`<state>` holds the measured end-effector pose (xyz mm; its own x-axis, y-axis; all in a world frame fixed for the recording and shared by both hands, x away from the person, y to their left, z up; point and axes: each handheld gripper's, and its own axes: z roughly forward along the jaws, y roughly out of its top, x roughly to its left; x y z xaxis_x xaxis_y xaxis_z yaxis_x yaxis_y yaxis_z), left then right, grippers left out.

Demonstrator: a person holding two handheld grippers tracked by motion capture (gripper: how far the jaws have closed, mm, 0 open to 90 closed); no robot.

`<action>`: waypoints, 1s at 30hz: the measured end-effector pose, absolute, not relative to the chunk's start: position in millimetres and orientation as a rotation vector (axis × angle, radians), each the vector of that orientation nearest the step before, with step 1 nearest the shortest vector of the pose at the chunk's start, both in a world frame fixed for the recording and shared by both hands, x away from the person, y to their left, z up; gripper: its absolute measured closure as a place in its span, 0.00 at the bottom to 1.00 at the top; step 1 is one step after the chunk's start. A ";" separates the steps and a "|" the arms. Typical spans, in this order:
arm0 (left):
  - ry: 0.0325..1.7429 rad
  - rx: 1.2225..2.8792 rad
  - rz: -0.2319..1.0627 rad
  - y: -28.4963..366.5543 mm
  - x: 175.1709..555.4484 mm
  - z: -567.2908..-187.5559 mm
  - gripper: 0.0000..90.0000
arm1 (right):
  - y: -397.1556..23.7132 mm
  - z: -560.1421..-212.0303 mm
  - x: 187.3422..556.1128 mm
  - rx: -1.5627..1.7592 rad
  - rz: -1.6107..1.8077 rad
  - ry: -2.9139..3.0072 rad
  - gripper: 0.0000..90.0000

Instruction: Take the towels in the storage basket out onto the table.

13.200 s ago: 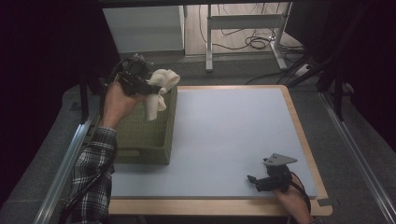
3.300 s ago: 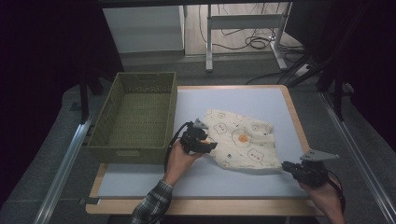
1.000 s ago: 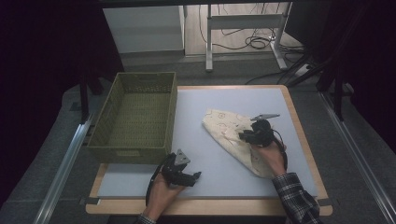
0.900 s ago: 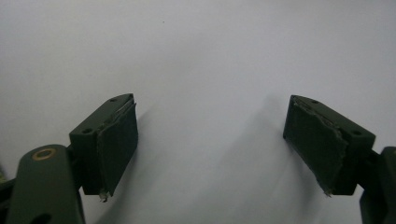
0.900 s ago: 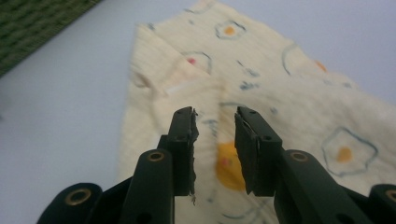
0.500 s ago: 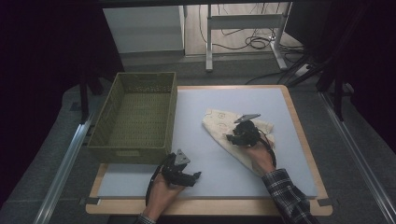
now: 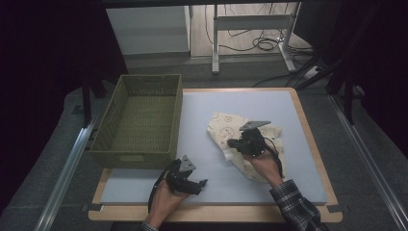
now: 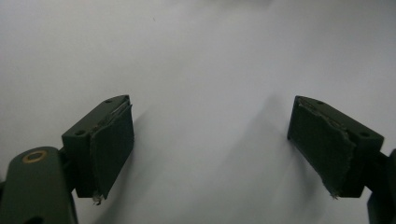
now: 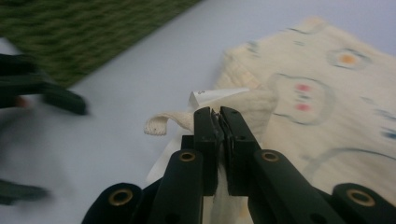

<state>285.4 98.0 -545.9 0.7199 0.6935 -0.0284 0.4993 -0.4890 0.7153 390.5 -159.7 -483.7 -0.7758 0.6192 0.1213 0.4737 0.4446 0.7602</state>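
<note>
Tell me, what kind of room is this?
Probably a lab or workshop bench set up for recording. A person's hands hold a left gripper and right gripper over a padded table with a wicker basket; cables trail across the floor.

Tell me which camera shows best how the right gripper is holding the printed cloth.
The right gripper view: the right gripper has its jaws pinched shut on an edge of the printed cloth. The high view shows that gripper above the cloth, the pinch hidden. The left gripper view faces bare mat.
</note>
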 end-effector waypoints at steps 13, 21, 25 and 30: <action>0.916 2.159 0.349 111.4 275.7 -541.2 0.15 | -122.4 -476.4 358.7 0.814 1.354 2.653 0.72; 0.887 2.165 0.352 96.7 282.1 -532.6 0.22 | -180.4 -479.0 367.2 0.918 1.192 2.522 0.67; 0.888 2.148 0.332 87.4 292.5 -528.6 0.31 | -221.0 -487.8 370.2 1.038 1.134 2.466 0.68; 0.897 2.148 0.325 78.1 304.0 -528.7 0.44 | -264.5 -493.9 360.0 1.123 1.093 2.411 0.68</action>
<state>304.0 78.1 -528.7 0.7193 0.6924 -0.0562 0.4956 -0.4547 0.7400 360.0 -264.5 -493.9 -0.6653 0.7431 0.0713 0.5434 0.4166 0.7288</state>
